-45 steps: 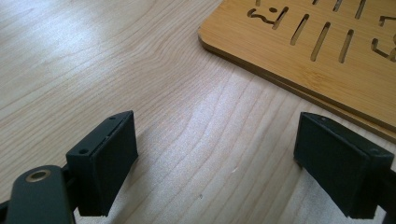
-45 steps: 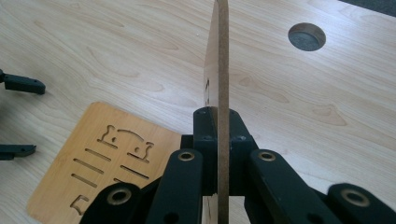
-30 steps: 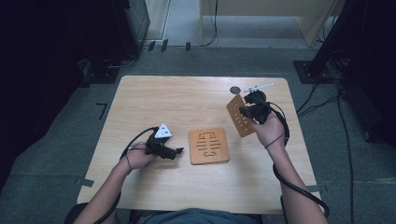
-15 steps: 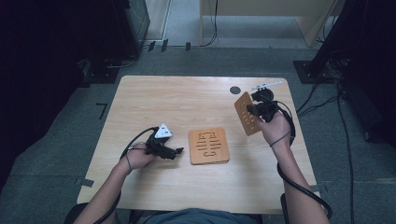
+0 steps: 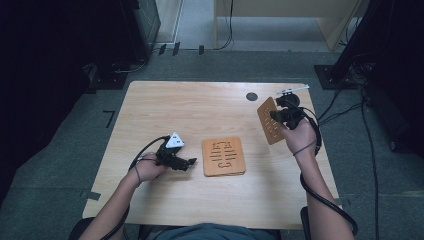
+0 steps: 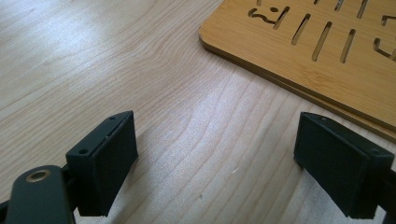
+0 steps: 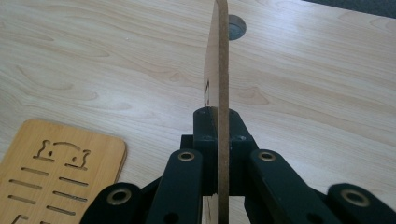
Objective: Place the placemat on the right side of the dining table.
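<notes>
A slotted bamboo board (image 5: 223,156) lies flat at the middle of the table; its corner shows in the left gripper view (image 6: 322,42) and in the right gripper view (image 7: 56,170). A second bamboo board (image 5: 269,121) is held up on edge over the table's right side, with my right gripper (image 5: 280,117) shut on it. In the right gripper view that board (image 7: 219,70) stands edge-on between the closed jaws of my right gripper (image 7: 217,135). My left gripper (image 5: 189,162) rests on the table just left of the flat board, open and empty (image 6: 229,172).
A round dark cable hole (image 5: 252,96) sits near the table's far right edge, also in the right gripper view (image 7: 236,26). Cables trail from both grippers. The wooden table (image 5: 200,115) has bare room at its far left and along the front.
My right gripper has carried the upright board to the right and slightly farther away. The left gripper and the flat board have stayed put.
</notes>
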Available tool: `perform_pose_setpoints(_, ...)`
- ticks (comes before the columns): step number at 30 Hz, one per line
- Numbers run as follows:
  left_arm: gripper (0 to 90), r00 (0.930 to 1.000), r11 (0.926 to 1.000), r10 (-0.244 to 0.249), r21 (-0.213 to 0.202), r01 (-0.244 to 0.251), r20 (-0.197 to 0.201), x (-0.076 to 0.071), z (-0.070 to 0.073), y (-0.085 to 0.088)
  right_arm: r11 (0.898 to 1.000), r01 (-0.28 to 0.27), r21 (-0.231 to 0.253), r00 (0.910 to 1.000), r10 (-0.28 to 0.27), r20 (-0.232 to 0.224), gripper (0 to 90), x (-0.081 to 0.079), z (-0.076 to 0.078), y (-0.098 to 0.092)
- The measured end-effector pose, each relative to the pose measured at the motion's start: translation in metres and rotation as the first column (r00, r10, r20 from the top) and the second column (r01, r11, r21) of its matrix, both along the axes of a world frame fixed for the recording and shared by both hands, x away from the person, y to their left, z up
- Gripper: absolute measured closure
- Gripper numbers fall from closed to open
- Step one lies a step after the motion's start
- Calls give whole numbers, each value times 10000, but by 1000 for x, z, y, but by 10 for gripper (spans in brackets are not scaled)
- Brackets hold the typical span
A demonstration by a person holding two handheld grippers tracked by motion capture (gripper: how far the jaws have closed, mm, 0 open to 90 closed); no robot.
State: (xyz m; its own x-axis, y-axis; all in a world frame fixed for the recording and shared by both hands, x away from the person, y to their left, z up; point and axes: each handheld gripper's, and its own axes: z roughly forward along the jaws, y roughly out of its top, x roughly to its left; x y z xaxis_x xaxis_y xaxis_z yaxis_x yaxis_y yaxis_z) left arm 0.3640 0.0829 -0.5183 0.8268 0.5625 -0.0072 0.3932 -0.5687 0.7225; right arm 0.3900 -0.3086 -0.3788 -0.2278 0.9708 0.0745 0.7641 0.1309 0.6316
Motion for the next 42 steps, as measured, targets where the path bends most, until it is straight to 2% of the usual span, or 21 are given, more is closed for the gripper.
perform_pose_setpoints(12,124,10000,10000,-5,8,5,-2,0,0,0,9985,541,28,9985,-541,-100,876,1,1,-16)
perform_pose_setpoints(16,124,10000,10000,-6,7,6,-5,0,0,0,9959,903,3,9955,-903,-274,876,2,-2,-24)
perform_pose_setpoints(38,124,10000,10000,20,14,-20,-4,0,0,0,9844,1748,-179,9835,-1754,-445,876,5,-6,-49)
perform_pose_setpoints(42,123,10000,10000,18,16,-18,-2,0,0,0,9810,1903,-387,9800,-1921,-522,876,6,-8,-49)
